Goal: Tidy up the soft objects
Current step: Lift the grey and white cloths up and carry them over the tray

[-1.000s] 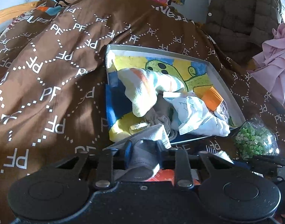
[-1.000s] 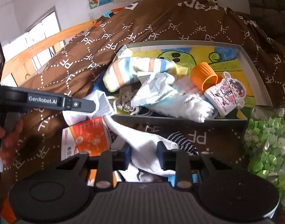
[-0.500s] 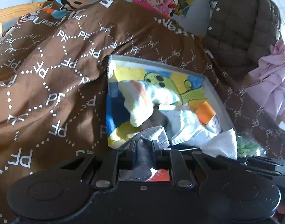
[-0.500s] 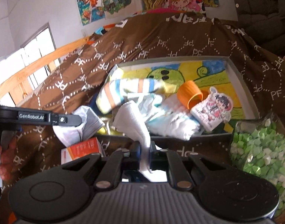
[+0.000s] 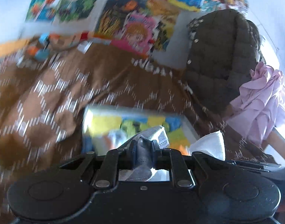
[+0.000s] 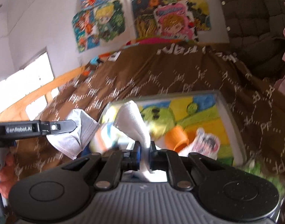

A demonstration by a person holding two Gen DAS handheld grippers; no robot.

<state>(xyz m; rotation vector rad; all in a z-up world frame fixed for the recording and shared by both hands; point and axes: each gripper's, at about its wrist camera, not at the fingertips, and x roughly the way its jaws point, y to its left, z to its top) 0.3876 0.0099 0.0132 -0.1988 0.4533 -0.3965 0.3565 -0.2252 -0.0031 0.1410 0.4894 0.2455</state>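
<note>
A grey face mask (image 5: 153, 136) is pinched in the left claw (image 5: 143, 147) and a white cloth (image 6: 135, 123) in the right claw (image 6: 144, 149), both above the tray (image 6: 234, 130) ahead, where release is judged next.

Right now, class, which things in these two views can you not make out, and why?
- Left wrist view: tray contents, motion-blurred and hidden behind the left gripper shut on the grey mask.
- Right wrist view: striped fabric, smeared by blur; green bag, behind the gripper body.

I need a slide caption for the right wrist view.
Right gripper pinches a white cloth before the tray.
</note>
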